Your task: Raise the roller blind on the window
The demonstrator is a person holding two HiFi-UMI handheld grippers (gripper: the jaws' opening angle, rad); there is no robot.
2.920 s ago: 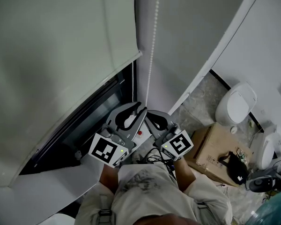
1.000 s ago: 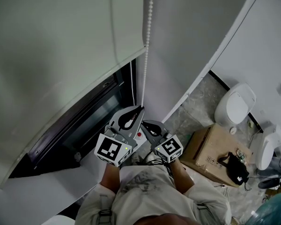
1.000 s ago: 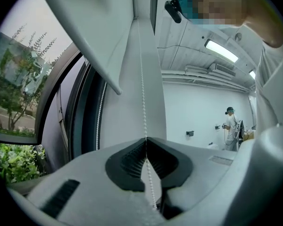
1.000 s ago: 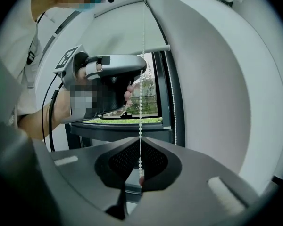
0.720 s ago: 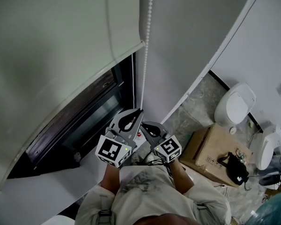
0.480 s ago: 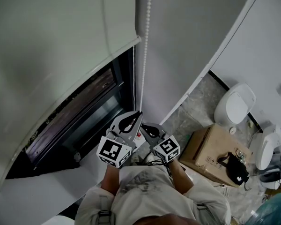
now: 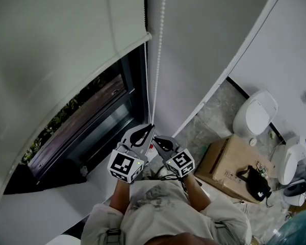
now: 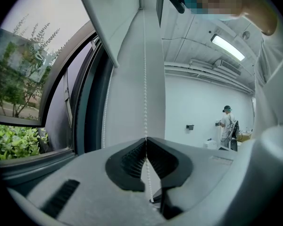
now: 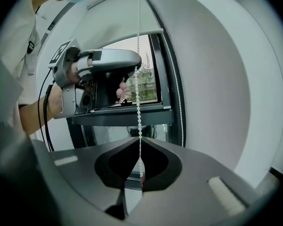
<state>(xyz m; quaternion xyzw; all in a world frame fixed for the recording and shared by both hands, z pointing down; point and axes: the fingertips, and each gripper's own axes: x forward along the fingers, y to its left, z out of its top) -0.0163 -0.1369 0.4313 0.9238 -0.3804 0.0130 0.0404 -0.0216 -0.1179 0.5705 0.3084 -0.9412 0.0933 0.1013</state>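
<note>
The pale roller blind (image 7: pixel 66 45) covers the upper window, its bottom bar (image 7: pixel 123 51) slanting above the dark open pane (image 7: pixel 92 111). A white bead chain (image 7: pixel 158 50) hangs down beside the blind. My left gripper (image 7: pixel 151 126) is shut on one strand of the chain (image 8: pixel 144 79), the pads pinching it at the tips (image 8: pixel 145 139). Just below it, my right gripper (image 7: pixel 154 139) is shut on the same strand (image 9: pixel 138 93), which runs through its closed tips (image 9: pixel 139 140). The left gripper (image 9: pixel 99 65) shows above in the right gripper view. A second strand (image 9: pixel 175 93) hangs free.
A white sill (image 7: pixel 51 208) lies under the window. At the right on the floor are a toilet (image 7: pixel 255 114), a cardboard box (image 7: pixel 229 162) and a black bag (image 7: pixel 255 184). A person (image 8: pixel 226 121) stands far off in the room.
The blind's bottom bar has climbed, baring more of the window and greenery. Both grippers have sunk a little with the chain between their jaws, staying close together.
</note>
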